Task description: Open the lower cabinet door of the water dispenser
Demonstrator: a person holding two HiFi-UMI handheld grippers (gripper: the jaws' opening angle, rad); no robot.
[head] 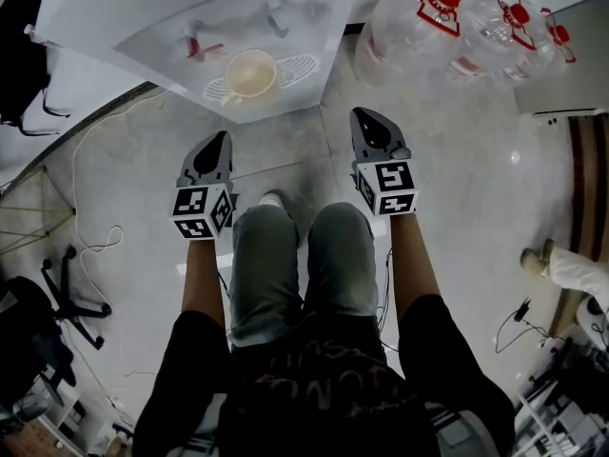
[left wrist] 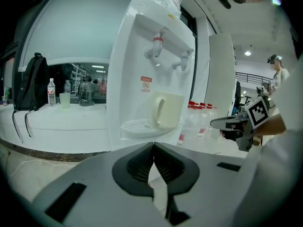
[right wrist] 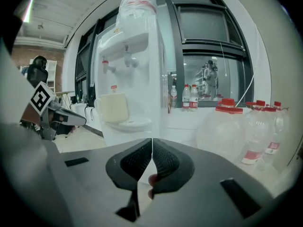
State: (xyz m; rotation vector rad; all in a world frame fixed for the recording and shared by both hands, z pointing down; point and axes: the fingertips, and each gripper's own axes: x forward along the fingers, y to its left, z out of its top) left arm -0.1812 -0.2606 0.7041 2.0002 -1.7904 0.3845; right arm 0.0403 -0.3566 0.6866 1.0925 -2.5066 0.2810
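Observation:
The white water dispenser (head: 190, 17) stands in front of me, with a cream cup (head: 250, 72) on its drip tray. Its lower cabinet door does not show in any view; my own gripper bodies cover that part. My left gripper (head: 223, 139) and right gripper (head: 364, 114) hang side by side in front of the dispenser, apart from it. In the left gripper view the dispenser (left wrist: 151, 70) and cup (left wrist: 168, 110) are ahead, and the left gripper (left wrist: 153, 145) is shut on nothing. The right gripper (right wrist: 152, 141) is also shut and empty, facing the dispenser (right wrist: 135, 79).
Several large clear water bottles (head: 447, 17) with red caps stand on the floor right of the dispenser. A cable (head: 90, 246) and an office chair base (head: 71, 298) lie at the left. A counter with a backpack (left wrist: 28, 84) is left of the dispenser. Another person's shoe (head: 536, 257) is at the right.

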